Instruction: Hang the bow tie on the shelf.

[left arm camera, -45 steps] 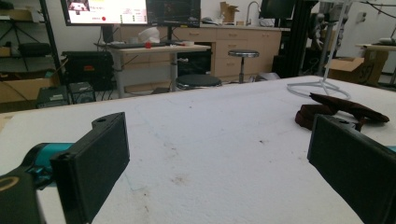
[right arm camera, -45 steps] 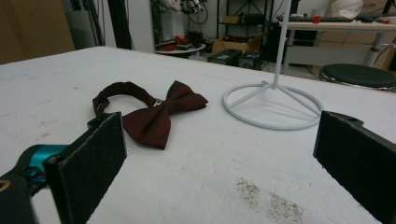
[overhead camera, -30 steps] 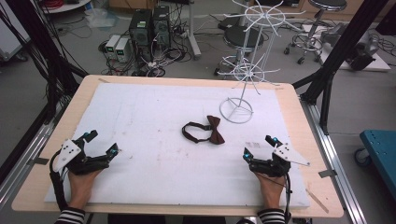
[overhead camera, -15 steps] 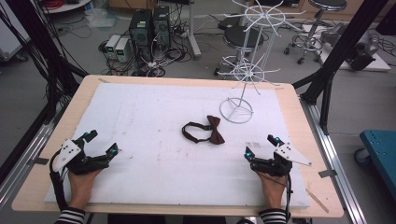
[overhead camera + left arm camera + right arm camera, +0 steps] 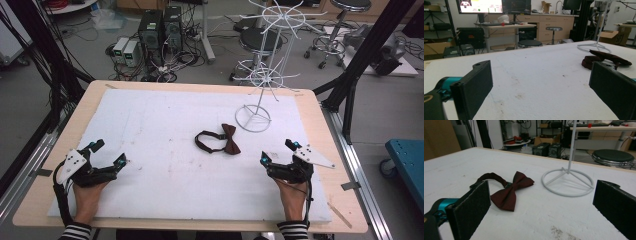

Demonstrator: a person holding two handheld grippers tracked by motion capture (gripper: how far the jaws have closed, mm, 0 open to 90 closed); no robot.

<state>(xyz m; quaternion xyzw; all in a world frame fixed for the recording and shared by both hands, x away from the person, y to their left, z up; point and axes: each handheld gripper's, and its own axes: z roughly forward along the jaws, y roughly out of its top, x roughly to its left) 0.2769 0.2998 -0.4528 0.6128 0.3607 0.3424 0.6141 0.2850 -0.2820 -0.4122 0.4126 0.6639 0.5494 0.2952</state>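
While both the left gripper (image 5: 106, 154) and right gripper (image 5: 278, 151) rested agape and empty, the bow tie (image 5: 230, 139) lay mid-table beside the wire stand (image 5: 253, 118) (best pinched at its knot).

left claw (image 5: 107, 154): black, teal tips, grey plate | right claw (image 5: 279, 151): same | sleeves (image 5: 76, 232): black-white striped

Grey floor (image 5: 45, 100) at left of the frame, computer towers (image 5: 160, 30) amid tangled cables at upper centre, round stools (image 5: 260, 40) beyond, black frame posts (image 5: 365, 55) upper right, blue cart (image 5: 407, 160) at right edge, wooden cabinets (image 5: 549, 27) along the far wall.
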